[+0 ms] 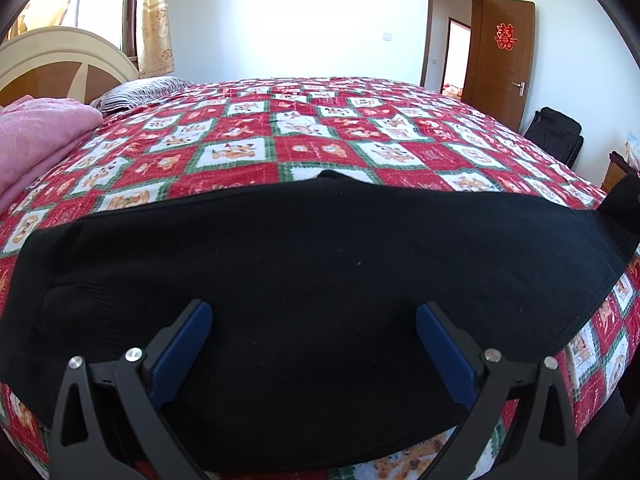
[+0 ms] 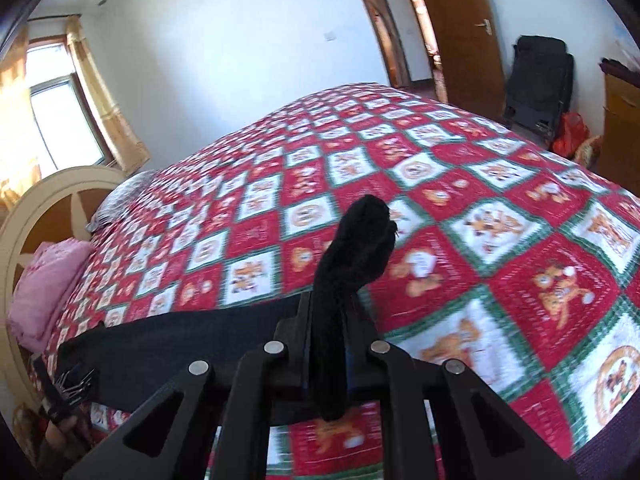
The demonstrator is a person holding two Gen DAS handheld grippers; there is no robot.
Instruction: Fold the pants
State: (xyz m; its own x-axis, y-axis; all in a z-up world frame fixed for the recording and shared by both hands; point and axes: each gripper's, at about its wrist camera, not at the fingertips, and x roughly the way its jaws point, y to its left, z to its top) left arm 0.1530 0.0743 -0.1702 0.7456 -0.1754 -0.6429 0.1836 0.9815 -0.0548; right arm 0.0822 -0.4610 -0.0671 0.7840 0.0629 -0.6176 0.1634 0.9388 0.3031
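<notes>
Fingers (image 2: 316, 344) clamped on bunched end of pants (image 1: 320, 272), stretched lengthwise toward lower left of frame; other fingers (image 1: 200, 320) spread apart over them.

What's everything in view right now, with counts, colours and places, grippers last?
pants: one, black, spread across the near edge of the bed, one end bunched up in the right gripper
quilt: one, red, white and green check, covering the bed
blanket: one, pink, folded at the head end
pillow: one, striped grey, beside the blanket
headboard: one, cream and wood, behind the blanket
curtain: one, beige, by the window
door: one, brown, open, with a red paper decoration
bag: one, black, against the far wall
left gripper: open, over the pants
right gripper: shut on the pants
</notes>
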